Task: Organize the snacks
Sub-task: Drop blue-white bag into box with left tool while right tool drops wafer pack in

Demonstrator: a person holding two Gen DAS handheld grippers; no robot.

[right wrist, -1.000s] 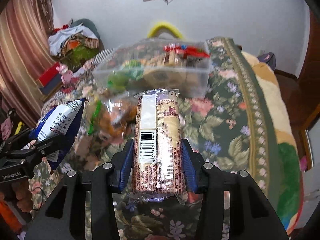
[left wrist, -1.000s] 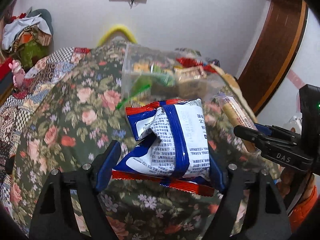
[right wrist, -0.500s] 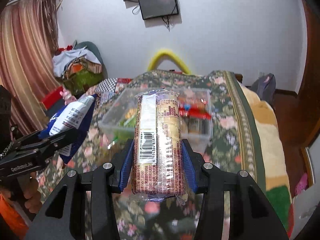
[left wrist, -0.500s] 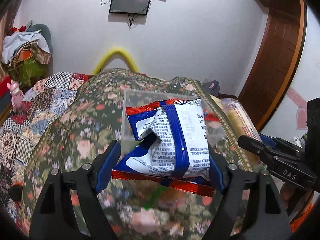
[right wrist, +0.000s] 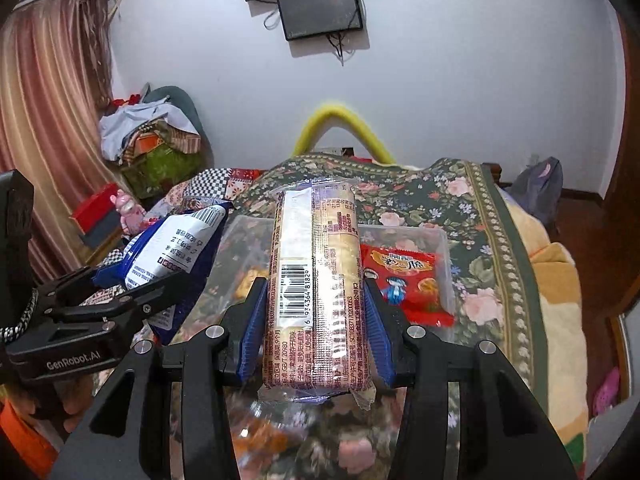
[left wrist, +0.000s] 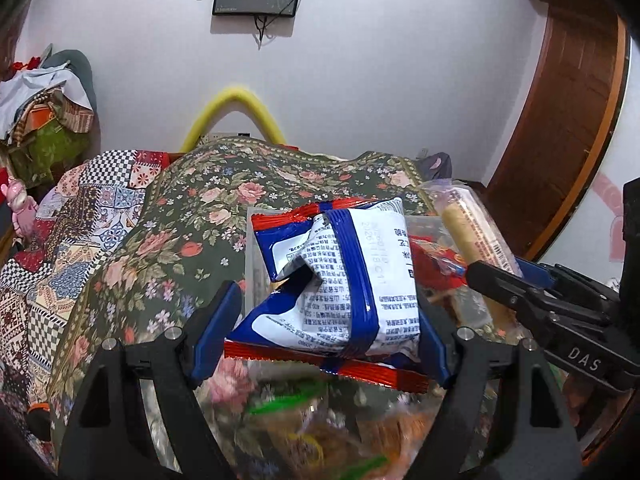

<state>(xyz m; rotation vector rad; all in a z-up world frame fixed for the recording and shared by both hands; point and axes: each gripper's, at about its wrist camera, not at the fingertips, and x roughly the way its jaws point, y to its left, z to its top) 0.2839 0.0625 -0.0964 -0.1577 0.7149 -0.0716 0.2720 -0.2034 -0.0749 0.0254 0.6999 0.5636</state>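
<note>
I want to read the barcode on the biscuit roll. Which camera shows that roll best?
The right wrist view: the biscuit roll lies lengthwise in the right gripper, barcode facing the camera. The left wrist view shows the roll only side-on at the right, its lower part hidden behind that gripper.

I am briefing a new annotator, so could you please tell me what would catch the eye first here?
The snacks in mid-air: the left tongs clamp a crumpled blue-and-white bag, and the right tongs grip a long biscuit pack. Beyond them a clear tub with a red packet sits on the floral bedspread.
</note>
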